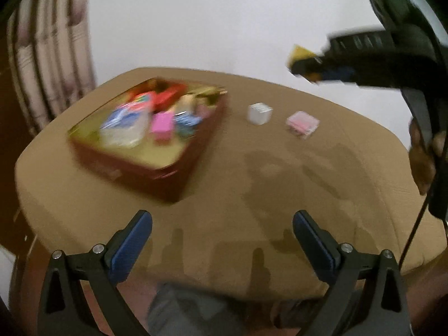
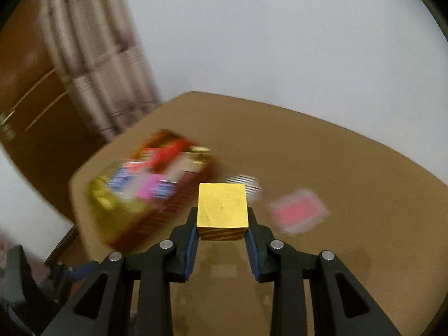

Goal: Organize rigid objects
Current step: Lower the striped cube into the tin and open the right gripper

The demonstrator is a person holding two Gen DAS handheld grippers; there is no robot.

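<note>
My right gripper [image 2: 222, 218] is shut on a yellow cube [image 2: 222, 208] with striped sides and holds it in the air above the tan table [image 2: 350, 168]. In the left wrist view it [image 1: 305, 64] is high at the right with the cube [image 1: 301, 53]. A red box [image 1: 134, 165] with a gold inside holds several colourful items; it also shows blurred in the right wrist view [image 2: 145, 190]. A white cube [image 1: 259, 113] and a pink clear box [image 1: 302, 123] lie on the table to its right. My left gripper [image 1: 222, 224] is open and empty over the near edge.
A striped curtain [image 1: 47, 56] hangs at the back left beside a brown door [image 2: 30, 98]. A white wall [image 1: 210, 22] stands behind the table. The white cube [image 2: 246, 184] and pink box [image 2: 298, 212] lie just beyond the held cube.
</note>
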